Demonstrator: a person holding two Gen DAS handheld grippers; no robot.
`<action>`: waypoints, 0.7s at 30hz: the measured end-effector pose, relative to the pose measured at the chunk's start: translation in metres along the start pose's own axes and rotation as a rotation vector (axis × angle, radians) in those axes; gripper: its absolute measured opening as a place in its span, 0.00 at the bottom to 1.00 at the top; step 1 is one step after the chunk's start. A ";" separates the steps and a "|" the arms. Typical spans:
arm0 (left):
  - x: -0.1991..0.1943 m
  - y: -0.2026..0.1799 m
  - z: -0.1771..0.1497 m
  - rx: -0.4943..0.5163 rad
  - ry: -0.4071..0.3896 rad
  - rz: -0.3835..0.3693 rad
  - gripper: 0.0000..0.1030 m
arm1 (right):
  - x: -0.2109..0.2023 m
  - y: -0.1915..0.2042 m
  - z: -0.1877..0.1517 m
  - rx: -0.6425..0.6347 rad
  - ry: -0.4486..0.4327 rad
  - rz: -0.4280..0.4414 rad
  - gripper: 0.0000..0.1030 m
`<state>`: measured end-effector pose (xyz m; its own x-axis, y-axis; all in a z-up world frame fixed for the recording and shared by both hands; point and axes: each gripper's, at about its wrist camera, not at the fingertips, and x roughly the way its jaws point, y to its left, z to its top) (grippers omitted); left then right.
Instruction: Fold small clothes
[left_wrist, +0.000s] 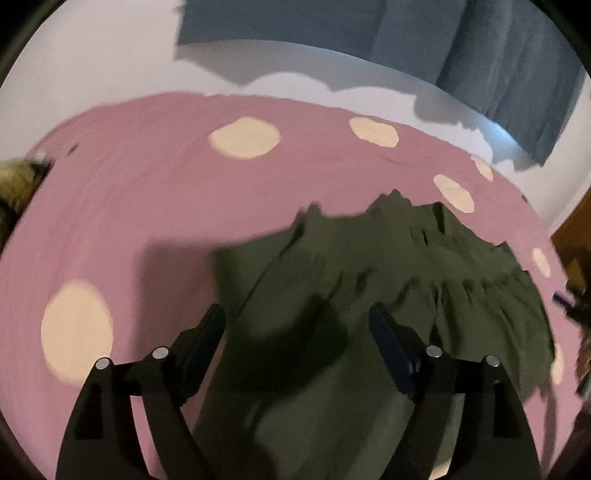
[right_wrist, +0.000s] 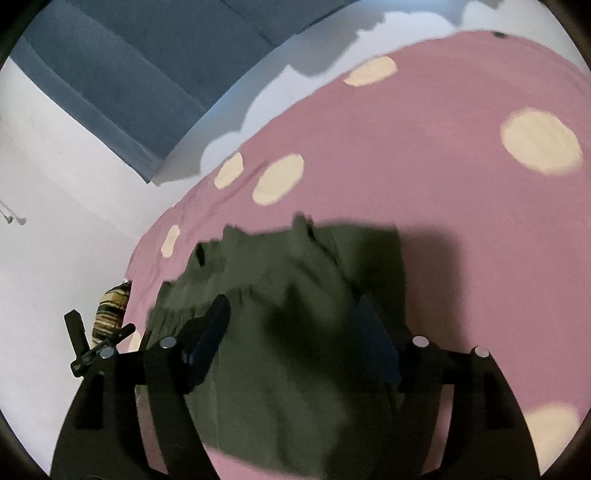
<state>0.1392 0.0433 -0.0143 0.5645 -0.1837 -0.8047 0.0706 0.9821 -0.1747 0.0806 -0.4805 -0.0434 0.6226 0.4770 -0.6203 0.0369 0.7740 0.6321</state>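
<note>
Left hand-held gripper (left_wrist: 297, 325), right hand-held gripper (right_wrist: 295, 321): matte black linkage arms, silver round pivot pins, dark blue finger pads (left_wrist: 388, 347).

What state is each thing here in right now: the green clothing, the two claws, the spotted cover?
Olive garment: lying on the cover, folded over, gathered edge rumpled, free of both grippers.
Left gripper: open, nothing between its fingers.
Right gripper: open, empty.
Pink spotted cover: spread flat.

Bed with a pink cover (left_wrist: 155, 206) with big cream dots, filling the middle of the frame, a dark green piece of clothing (left_wrist: 332, 295) lying flat on it, lower middle
</note>
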 end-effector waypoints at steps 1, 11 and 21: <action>-0.006 0.005 -0.009 -0.020 0.002 -0.001 0.77 | -0.004 -0.003 -0.006 0.010 0.004 -0.005 0.71; -0.051 0.036 -0.099 -0.210 -0.004 -0.063 0.80 | -0.023 -0.036 -0.071 0.137 0.030 -0.031 0.71; -0.020 0.045 -0.106 -0.325 0.024 -0.061 0.80 | -0.011 -0.032 -0.087 0.089 0.034 -0.149 0.39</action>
<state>0.0443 0.0862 -0.0660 0.5477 -0.2465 -0.7995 -0.1642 0.9054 -0.3916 0.0041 -0.4746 -0.0976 0.5783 0.3747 -0.7247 0.1972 0.7978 0.5698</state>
